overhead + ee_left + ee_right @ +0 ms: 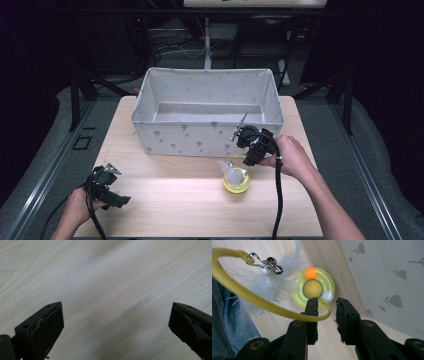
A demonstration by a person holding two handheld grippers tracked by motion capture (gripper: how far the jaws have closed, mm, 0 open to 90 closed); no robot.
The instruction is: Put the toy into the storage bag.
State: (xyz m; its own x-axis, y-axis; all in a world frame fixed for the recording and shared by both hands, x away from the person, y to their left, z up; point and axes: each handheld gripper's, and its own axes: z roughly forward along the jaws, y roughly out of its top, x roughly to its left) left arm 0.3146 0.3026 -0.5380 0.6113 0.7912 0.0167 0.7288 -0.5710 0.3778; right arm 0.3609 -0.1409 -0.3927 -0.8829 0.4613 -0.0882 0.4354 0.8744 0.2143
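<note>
Fabric bin [207, 131] on table [165, 200], nothing visible inside. Right gripper [327, 306] jaws slightly parted over yellow cat toy [314, 288]; left gripper [116, 320] jaws wide apart.

- A lab-style recording room: dark surroundings, black metal frame struts [80, 97] at 9 o'clock
- Loose cables on grey floor [172, 49] at 12 o'clock

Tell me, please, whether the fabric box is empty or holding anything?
Empty: the high view shows the fabric box with a bare floor inside; the yellow toy sits outside, before it.
</note>
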